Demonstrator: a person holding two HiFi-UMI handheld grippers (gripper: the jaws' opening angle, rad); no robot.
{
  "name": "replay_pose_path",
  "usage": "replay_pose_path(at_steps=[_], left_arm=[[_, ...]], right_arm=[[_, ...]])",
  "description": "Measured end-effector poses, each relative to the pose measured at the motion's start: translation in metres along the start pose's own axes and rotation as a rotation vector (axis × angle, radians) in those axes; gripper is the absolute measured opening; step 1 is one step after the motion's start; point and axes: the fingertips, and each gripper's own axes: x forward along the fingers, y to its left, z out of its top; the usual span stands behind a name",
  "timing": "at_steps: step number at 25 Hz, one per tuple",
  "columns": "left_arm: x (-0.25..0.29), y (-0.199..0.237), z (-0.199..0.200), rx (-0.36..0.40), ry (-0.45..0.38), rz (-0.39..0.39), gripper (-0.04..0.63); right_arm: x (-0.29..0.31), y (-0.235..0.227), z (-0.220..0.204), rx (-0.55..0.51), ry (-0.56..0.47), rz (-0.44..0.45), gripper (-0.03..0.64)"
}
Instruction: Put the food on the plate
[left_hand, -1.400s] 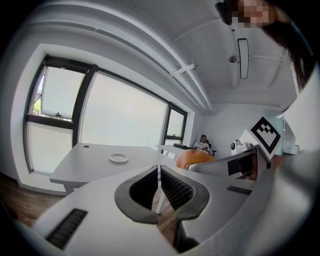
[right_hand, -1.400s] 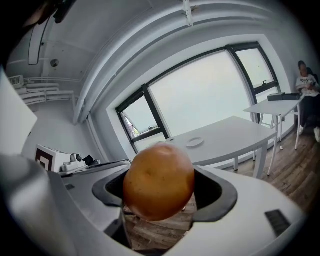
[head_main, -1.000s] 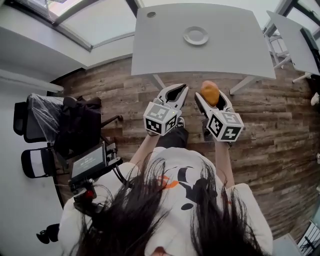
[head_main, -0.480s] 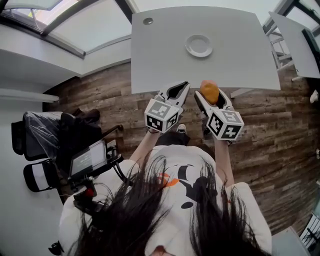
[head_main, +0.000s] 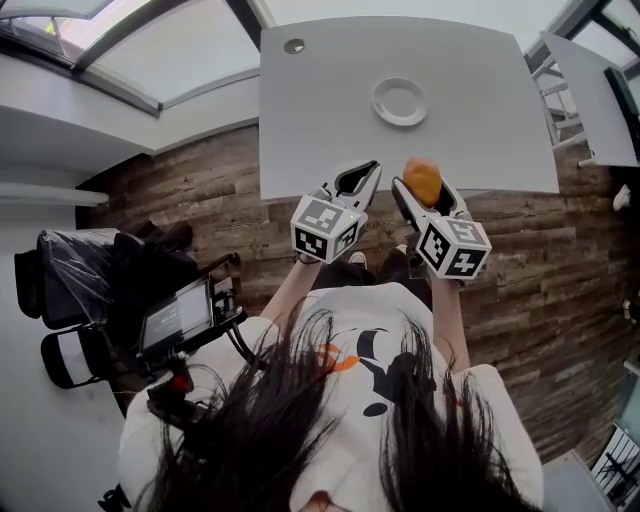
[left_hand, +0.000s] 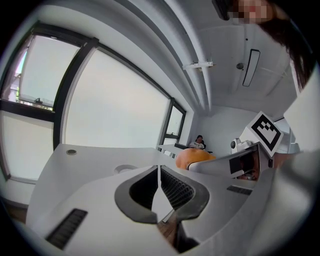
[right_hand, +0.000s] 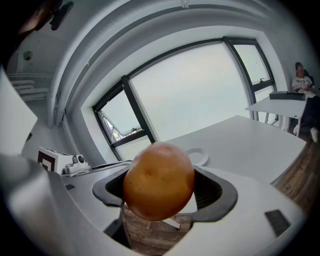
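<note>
My right gripper (head_main: 422, 180) is shut on a round orange-brown piece of food (head_main: 422, 181), which fills the middle of the right gripper view (right_hand: 159, 181). It hangs over the near edge of a white table (head_main: 330, 130). A small white plate (head_main: 399, 101) lies empty near the table's middle, well beyond both grippers, and shows small past the food (right_hand: 196, 155). My left gripper (head_main: 362, 178) is shut with nothing in it, its tips at the table's near edge, left of the food (left_hand: 196, 157).
The table has a round cable hole (head_main: 293, 46) at its far left corner. Wooden floor (head_main: 200, 200) lies below the grippers. A black chair (head_main: 70, 265) and a device with a screen (head_main: 178, 320) stand at my left. A second table (head_main: 600, 80) stands at the right.
The person has stepped toward the table: both grippers, formerly over the floor, now reach its near edge. The right one still holds the food.
</note>
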Motion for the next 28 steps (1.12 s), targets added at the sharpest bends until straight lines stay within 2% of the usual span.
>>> replay_pose_path(at_steps=[7, 12, 16, 28], left_arm=[[0.02, 0.018, 0.007, -0.014, -0.009, 0.028, 0.006], [0.037, 0.039, 0.02, 0.04, -0.009, 0.08, 0.006], [0.056, 0.056, 0.029, -0.012, -0.018, 0.11, 0.006], [0.11, 0.1, 0.045, -0.082, -0.014, 0.216, 0.006]], right_arm=[[0.024, -0.011, 0.012, -0.023, 0.024, 0.021, 0.371], [0.051, -0.022, 0.033, -0.045, 0.027, 0.05, 0.371], [0.077, -0.037, 0.049, -0.057, 0.05, 0.075, 0.371], [0.151, -0.092, 0.079, -0.089, 0.142, 0.118, 0.371]])
